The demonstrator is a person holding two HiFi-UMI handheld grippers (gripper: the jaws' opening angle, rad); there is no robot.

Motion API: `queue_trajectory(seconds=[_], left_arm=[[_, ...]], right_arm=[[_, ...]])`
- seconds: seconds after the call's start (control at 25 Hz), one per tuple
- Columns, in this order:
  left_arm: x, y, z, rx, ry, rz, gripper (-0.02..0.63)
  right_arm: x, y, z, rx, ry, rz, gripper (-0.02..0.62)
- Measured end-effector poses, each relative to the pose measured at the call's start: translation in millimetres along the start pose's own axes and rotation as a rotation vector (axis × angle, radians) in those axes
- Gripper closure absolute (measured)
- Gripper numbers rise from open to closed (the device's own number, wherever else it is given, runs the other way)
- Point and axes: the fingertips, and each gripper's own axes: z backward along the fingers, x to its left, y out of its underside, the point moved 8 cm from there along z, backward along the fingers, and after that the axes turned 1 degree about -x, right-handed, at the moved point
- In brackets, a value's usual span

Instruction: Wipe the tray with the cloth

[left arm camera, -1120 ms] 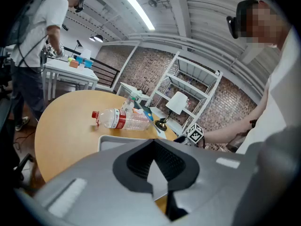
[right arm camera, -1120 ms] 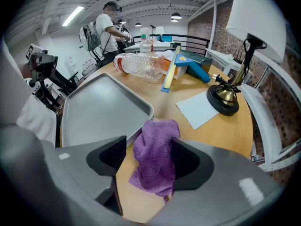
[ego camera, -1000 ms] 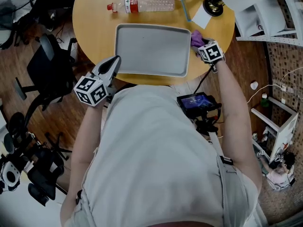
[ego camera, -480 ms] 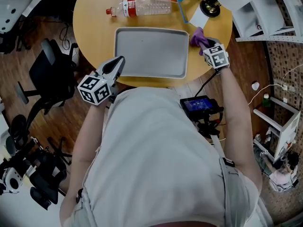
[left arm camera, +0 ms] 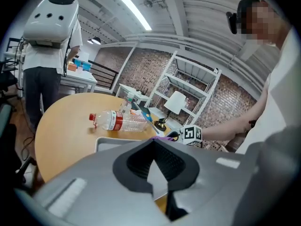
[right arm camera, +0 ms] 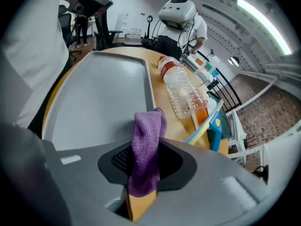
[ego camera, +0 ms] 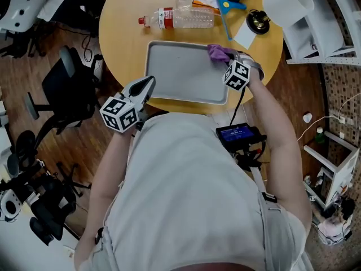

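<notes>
The grey tray (ego camera: 186, 72) lies on the round wooden table (ego camera: 124, 33); it also fills the left of the right gripper view (right arm camera: 108, 93). My right gripper (ego camera: 224, 59) hovers at the tray's far right corner with the purple cloth (ego camera: 219, 52) pinched between its jaws. The cloth (right arm camera: 148, 145) stands up out of the gripper (right arm camera: 143, 175), and the jaws are opening slightly around it. My left gripper (ego camera: 148, 82) is shut and holds nothing. It sits off the table's near edge, just outside the tray's near left corner (left arm camera: 106, 142).
A clear plastic bottle (ego camera: 183, 17) lies on its side behind the tray. A blue squeegee (ego camera: 225, 4), a white paper (ego camera: 245, 35) and a black round object (ego camera: 258, 21) sit at the back right. White shelving (ego camera: 316, 10) stands right, an office chair (ego camera: 67, 86) left.
My right gripper has closed on the purple cloth beside the tray and carried it left, over the tray's far right corner. The left gripper has stayed by the near left corner.
</notes>
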Motion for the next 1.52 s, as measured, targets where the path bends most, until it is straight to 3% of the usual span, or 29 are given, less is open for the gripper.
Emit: queue_trajectory(seconds=[0.28, 0.36, 0.44, 0.72, 1.12, 1.36, 1.52], left_arm=[[6.8, 7.6, 36.9, -0.031, -0.112, 0.033, 0.606], [7.8, 13.7, 40.5, -0.033, -0.127, 0.044, 0.606], [6.5, 17.5, 39.8, -0.033, -0.131, 0.049, 0.606], [-1.1, 15.8, 29.2, -0.024, -0.088, 0.032, 0.606], [-2.0, 19.8, 4.3, 0.038, -0.006, 0.004, 0.606], [-6.3, 18.0, -5.3, 0.062, 0.04, -0.012, 0.606], [-8.7, 16.3, -3.2, 0.048, 0.05, 0.012, 0.606]], right_arm=[[-6.2, -12.9, -38.5, -0.028, -0.087, 0.035, 0.44], [-7.9, -14.0, -40.9, -0.027, -0.127, 0.03, 0.455], [-6.6, -15.2, -44.3, -0.028, -0.165, 0.007, 0.511], [9.1, -8.7, -34.3, -0.065, -0.197, -0.045, 0.52], [96.3, 6.0, -0.1, -0.11, -0.266, -0.05, 0.518], [148.9, 9.3, 24.0, -0.123, -0.352, -0.034, 0.517], [162.4, 10.0, 29.9, -0.129, -0.346, -0.038, 0.517]])
